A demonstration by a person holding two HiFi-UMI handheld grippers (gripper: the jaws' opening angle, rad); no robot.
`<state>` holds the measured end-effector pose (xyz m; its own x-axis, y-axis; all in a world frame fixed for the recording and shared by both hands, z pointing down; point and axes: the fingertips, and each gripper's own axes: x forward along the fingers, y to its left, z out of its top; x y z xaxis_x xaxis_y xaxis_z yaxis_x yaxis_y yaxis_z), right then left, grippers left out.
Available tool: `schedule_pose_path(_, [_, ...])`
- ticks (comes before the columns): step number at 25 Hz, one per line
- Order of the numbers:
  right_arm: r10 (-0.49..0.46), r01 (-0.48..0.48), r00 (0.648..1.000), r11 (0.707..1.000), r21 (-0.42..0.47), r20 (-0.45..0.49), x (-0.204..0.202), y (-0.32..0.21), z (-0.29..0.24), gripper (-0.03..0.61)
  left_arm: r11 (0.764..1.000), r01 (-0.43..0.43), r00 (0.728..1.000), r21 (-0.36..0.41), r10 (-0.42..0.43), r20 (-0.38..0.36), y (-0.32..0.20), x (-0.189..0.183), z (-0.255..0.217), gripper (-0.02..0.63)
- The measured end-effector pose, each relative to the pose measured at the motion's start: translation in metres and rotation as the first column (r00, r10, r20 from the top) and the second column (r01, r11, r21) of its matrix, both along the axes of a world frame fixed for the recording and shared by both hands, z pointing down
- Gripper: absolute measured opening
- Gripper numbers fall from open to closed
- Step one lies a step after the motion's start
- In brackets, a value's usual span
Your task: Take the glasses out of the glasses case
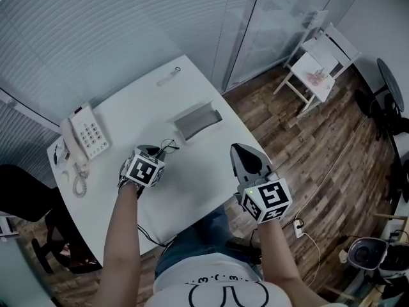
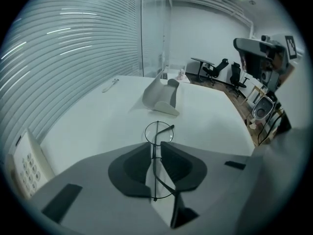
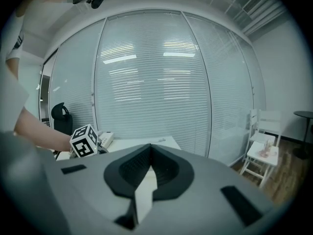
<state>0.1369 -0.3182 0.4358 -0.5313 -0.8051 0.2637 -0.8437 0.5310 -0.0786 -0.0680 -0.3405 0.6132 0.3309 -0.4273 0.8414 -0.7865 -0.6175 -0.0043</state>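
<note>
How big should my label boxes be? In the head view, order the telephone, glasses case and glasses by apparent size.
Largest to smallest:
1. telephone
2. glasses case
3. glasses, only partly showing, yet clearly the smallest

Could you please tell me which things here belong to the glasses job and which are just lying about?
Job: glasses, between the jaws of the left gripper; open glasses case.
Lying about: telephone; small pale object beyond the case; white chair.

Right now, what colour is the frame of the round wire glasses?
Black; the round wire glasses show best in the left gripper view.
</note>
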Motion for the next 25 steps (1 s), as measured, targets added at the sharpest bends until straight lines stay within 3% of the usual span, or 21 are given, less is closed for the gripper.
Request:
schedule_pose_path(3, [0.006,-0.006,1.0,1.0,0.013,0.001,-0.007,0.002,-0.005,0.011,0.999,0.005,1.0,0.034,-0.004,-0.011,0.002,-0.004,-0.006,0.153])
schedule_pose_path(5, [0.014,-0.014,1.0,1.0,0.028,0.001,-0.012,0.005,-0.01,0.011,0.996,0.03,0.999,0.08,-0.028,-0.033,0.005,-0.009,-0.021,0.178])
schedule_pose_path(8, [0.044,-0.044,0.999,0.998,0.054,-0.002,-0.014,0.011,-0.019,0.011,0.979,0.079,0.994,0.19,-0.063,-0.093,0.009,-0.019,-0.059,0.174])
schedule_pose_path(10, [0.07,-0.07,0.998,0.995,0.077,-0.003,-0.014,0.016,-0.029,0.011,0.952,0.122,0.985,0.281,-0.083,-0.149,0.012,-0.025,-0.091,0.126])
schedule_pose_path(13, [0.097,-0.096,0.995,0.988,0.123,-0.002,-0.017,0.025,-0.049,0.011,0.873,0.197,0.97,0.447,-0.109,-0.215,0.019,-0.039,-0.141,0.024])
schedule_pose_path(16, [0.104,-0.101,0.995,0.98,0.172,-0.009,-0.021,0.034,-0.07,0.011,0.791,0.245,0.96,0.56,-0.116,-0.255,0.028,-0.045,-0.18,0.015])
schedule_pose_path(25, [0.082,-0.067,0.996,0.958,0.279,-0.044,-0.03,0.051,-0.111,0.011,0.616,0.367,0.916,0.698,-0.11,-0.385,0.058,-0.041,-0.262,0.015])
